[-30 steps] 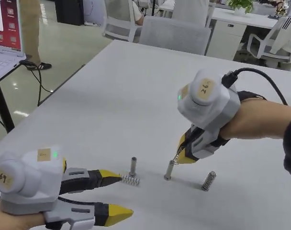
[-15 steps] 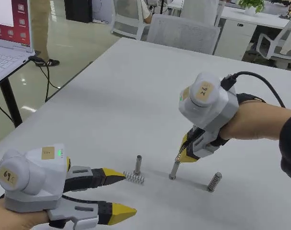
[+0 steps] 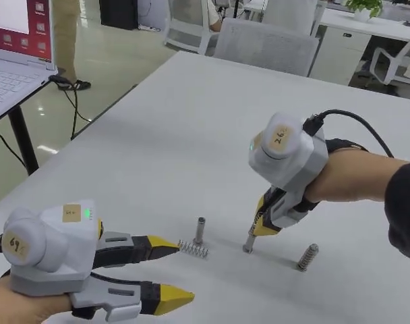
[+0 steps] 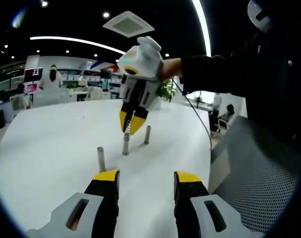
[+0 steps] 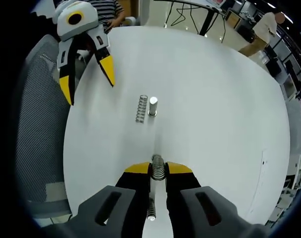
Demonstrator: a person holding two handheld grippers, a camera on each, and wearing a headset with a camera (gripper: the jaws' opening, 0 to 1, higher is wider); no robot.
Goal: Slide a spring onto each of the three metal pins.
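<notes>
- Over the middle pin (image 3: pixel 248 244), the held spring (image 5: pixel 158 169) sits clamped between the yellow tips of the right gripper (image 3: pixel 262 227), its lower end at the pin's top. In the left gripper view the coils (image 4: pixel 125 134) hang straight above that pin (image 4: pixel 125 147).
- Right gripper clenched on the held spring. It points steeply down at the middle pin, body tipped back toward the person.
- Right hand (image 3: pixel 340 177) comes in from the right of the middle pin, wrist roughly level, a dark sleeve behind it. A black cable (image 3: pixel 353 116) loops off the gripper's back.
- Left of the middle pin stands the bare pin (image 3: pixel 200 229), upright. The loose spring (image 3: pixel 193 249) lies flat on the table (image 3: pixel 191 135), just beside its base.
- Right of the middle pin is the sprung pin (image 3: pixel 307 257), coils around it, and it looks tilted.
- Left gripper (image 3: pixel 177 273) is well left of the middle pin and nearer the person. Its jaws are spread, nothing between them, and one yellow tip is near the loose spring but apart from it.
- Left gripper lies roughly level, low over the table, aimed toward the bare pin. The left hand (image 3: pixel 16 307) grips it from behind.
</notes>
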